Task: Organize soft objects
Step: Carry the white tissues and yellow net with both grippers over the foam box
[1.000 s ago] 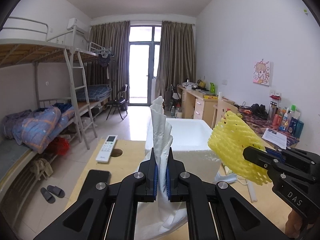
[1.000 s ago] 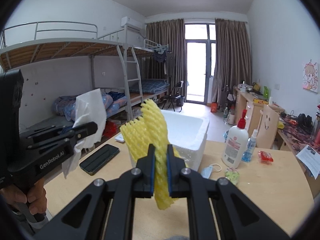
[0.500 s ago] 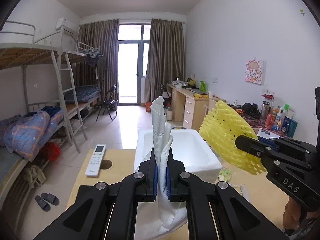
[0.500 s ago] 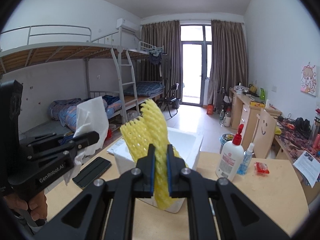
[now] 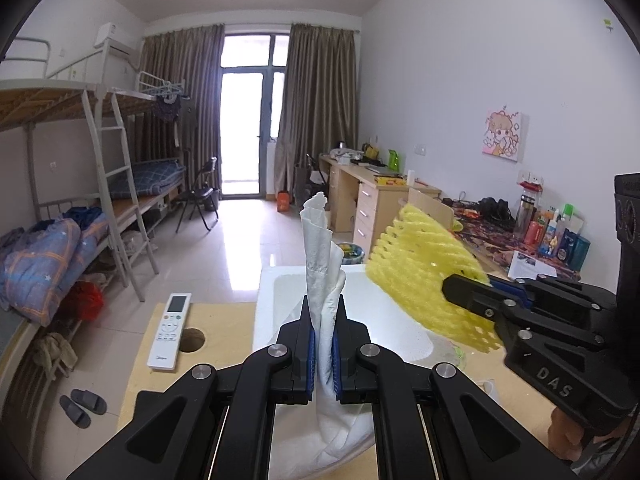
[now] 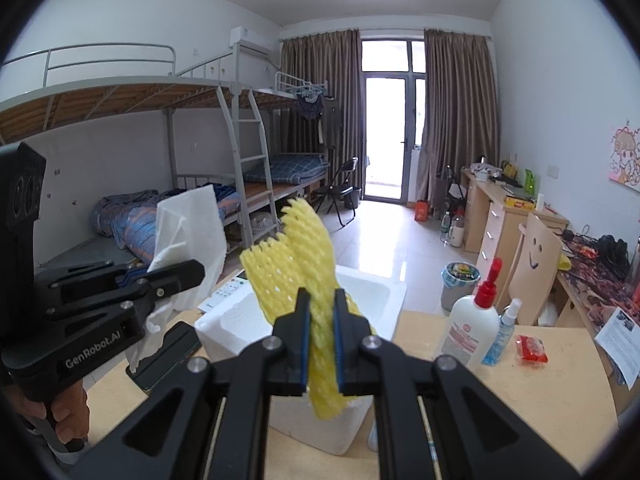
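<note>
Above the white foam box [image 6: 360, 300], at about 12 o'clock from both cameras, two soft things hang in the air. The left tongs [image 5: 323, 354] are closed tight on a white tissue [image 5: 322, 264], and the right tongs [image 6: 321, 344] are closed tight on a yellow foam net [image 6: 296, 264]. I judge the task is about half done: both things are picked up, but neither lies in the box yet. The inside of the box is mostly hidden behind the tongs, so I cannot tell if something is already there. The tabletop [image 6: 540, 396] at 6 o'clock is cut off.
</note>
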